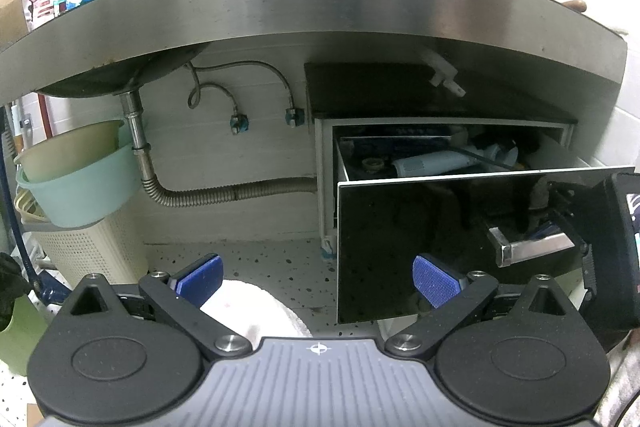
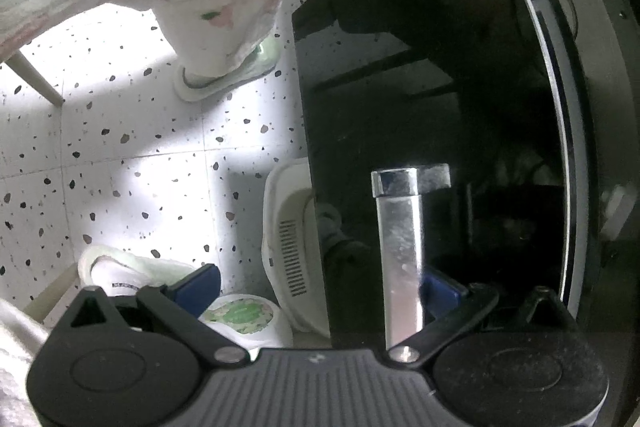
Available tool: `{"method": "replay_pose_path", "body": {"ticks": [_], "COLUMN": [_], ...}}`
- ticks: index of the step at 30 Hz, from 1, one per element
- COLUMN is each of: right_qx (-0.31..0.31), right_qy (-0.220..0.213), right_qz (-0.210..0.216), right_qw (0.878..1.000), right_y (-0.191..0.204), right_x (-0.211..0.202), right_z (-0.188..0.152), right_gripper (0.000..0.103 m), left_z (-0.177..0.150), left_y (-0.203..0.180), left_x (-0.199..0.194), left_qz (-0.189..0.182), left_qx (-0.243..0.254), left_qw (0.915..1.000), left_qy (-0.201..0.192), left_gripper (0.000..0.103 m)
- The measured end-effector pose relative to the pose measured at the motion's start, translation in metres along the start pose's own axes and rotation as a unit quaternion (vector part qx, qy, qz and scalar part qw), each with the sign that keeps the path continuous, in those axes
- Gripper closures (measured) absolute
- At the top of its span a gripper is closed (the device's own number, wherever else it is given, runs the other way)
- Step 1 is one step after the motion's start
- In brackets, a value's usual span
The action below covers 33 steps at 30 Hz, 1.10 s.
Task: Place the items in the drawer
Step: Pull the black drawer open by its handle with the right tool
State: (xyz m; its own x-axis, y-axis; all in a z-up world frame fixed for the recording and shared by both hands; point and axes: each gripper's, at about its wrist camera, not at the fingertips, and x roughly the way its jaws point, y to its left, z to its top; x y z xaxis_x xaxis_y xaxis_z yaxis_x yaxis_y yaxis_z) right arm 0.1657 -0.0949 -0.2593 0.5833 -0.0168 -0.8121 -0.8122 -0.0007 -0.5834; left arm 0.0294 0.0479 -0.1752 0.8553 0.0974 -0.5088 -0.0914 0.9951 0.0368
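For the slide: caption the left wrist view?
Left gripper open, facing the half-open black drawer under the counter.

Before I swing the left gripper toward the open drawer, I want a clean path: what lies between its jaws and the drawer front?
In the left wrist view, only bare speckled floor lies between the left gripper and the drawer front; a white fluffy sleeve sits just beneath.

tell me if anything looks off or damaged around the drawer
No damage shows. The drawer stands pulled out and already crowded with items, including a pale blue appliance lying on its side. The right gripper is open at the chrome handle, one finger tucked behind it.
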Motion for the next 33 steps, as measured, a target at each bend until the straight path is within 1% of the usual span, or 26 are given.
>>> {"method": "replay_pose_path", "body": {"ticks": [7,12,17,21,33], "right_qx": [0.011,0.024,0.015,0.036,0.050], "right_qy": [-0.010,-0.016,-0.017,-0.026,-0.036], "right_qz": [-0.006,0.004,0.006,0.012,0.016], "right_qw": [1.000,1.000,1.000,0.999,0.998], "right_y": [0.001,0.000,0.007,0.009,0.015], "right_x": [-0.005,-0.008,-0.013,-0.018,-0.023], "right_z": [-0.002,-0.003,-0.005,-0.007,-0.009], "right_gripper": [0.000,0.000,0.000,0.000,0.000], "left_z": [-0.001,-0.001,0.000,-0.001,0.000], "left_y": [-0.002,-0.002,-0.002,-0.003,-0.005], "left_x": [-0.001,-0.002,-0.001,-0.002,-0.001], "left_qz": [0.001,0.002,0.001,0.001,0.003], "left_qx": [0.004,0.004,0.002,0.003,0.005], "left_qw": [1.0000,1.0000,1.0000,1.0000,1.0000], "left_qy": [0.000,-0.001,-0.002,-0.003,-0.004], "left_gripper": [0.001,0.001,0.001,0.001,0.001]}}
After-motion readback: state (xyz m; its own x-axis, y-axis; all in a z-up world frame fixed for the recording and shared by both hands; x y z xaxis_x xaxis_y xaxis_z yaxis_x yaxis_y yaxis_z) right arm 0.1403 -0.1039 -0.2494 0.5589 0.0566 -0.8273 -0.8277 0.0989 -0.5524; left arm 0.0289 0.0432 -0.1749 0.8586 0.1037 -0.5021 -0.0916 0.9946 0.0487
